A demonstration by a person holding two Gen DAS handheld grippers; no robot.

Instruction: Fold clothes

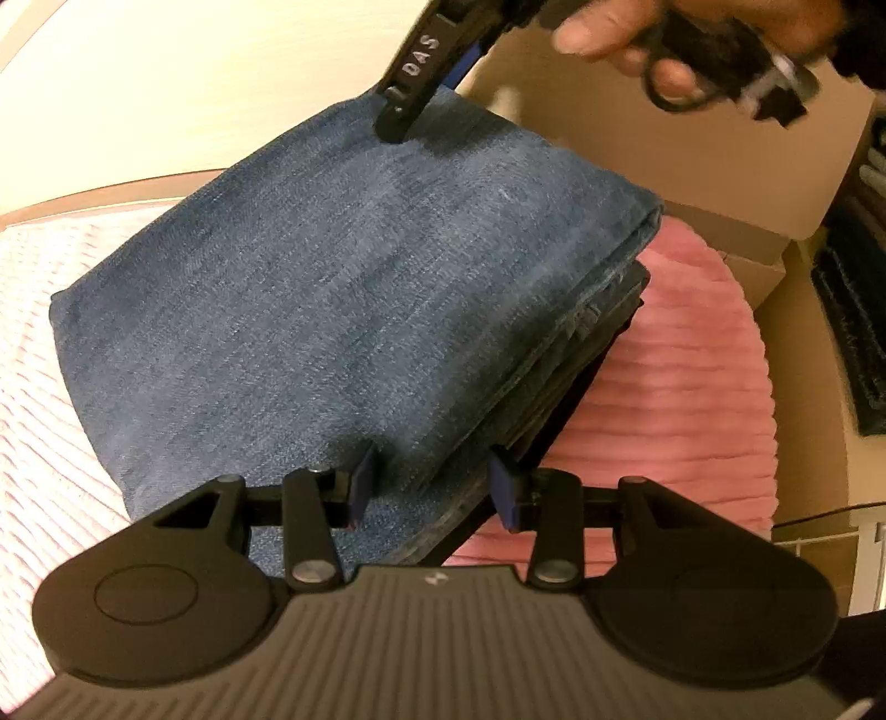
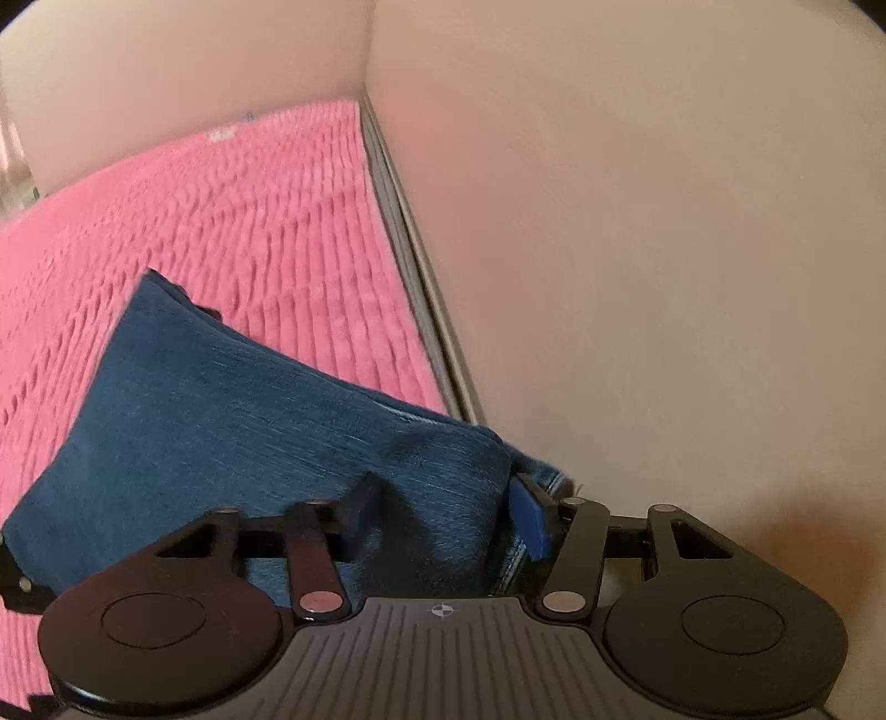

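Two grippers on the folded jeans (image 1: pixel 343 293)
I see left gripper (image 1: pixel 432 482) and right gripper (image 2: pixel 443 509) each clamped on a jeans edge above pink bedspread (image 2: pixel 221 221)

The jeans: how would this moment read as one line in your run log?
stage: carrying folded stack | left gripper: shut on folded jeans | right gripper: shut on far end | below: pink bedspread

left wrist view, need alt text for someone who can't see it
The left gripper clamps the near edge of folded blue jeans, lifted above a pink ribbed blanket. The right gripper pinches the far edge, a hand on its handle; cardboard boxes stand behind.
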